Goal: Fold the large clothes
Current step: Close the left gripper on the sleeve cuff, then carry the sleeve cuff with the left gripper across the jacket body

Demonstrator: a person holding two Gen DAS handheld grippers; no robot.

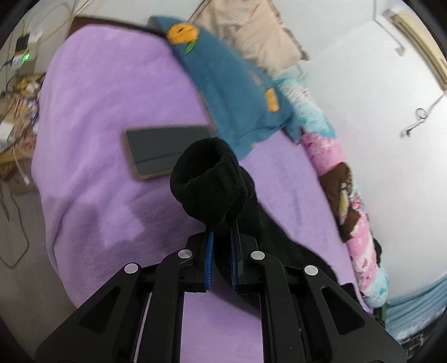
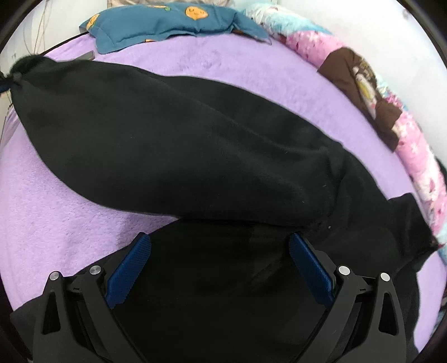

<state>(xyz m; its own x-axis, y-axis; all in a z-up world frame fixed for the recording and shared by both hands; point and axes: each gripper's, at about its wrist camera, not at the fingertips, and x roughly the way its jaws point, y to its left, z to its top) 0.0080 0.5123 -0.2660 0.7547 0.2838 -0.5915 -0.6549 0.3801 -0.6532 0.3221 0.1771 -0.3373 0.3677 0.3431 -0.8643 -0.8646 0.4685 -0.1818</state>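
Garment (image 2: pixel 178 139): a black fleece-like top lying on the purple blanket (image 2: pixel 56 201), its long sleeve stretched across the blanket toward the blue pillow (image 2: pixel 156 25).

Left wrist view. The left gripper (image 1: pixel 222 237) is clamped on the garment's cuff (image 1: pixel 206 178), the blue pads (image 1: pixel 210 251) pinching the cloth just behind the ribbed opening. The cuff stands up off the blanket (image 1: pixel 97 111), and the rest of the sleeve trails down to the right of the jaws. A dark tablet (image 1: pixel 164 150) lies flat on the blanket just beyond the cuff; the pillow (image 1: pixel 229 92) sits farther off, and a pink patterned quilt (image 1: pixel 354 217) runs along the blanket's far edge.

Right wrist view. The right gripper (image 2: pixel 220 262) hangs spread wide over the garment's body, pads apart and pressing on nothing. The sleeve rises to the upper left, where the cuff (image 2: pixel 25 67) is bunched at the other tongs.

Handling, as judged: the cloth looks soft, thick and limp, light for its bulk, and not slippery. It will sag wherever unsupported. Hems, cuffs and shoulder seams should give the firmest hold; a pinch mid-panel would only gather a loose fold.
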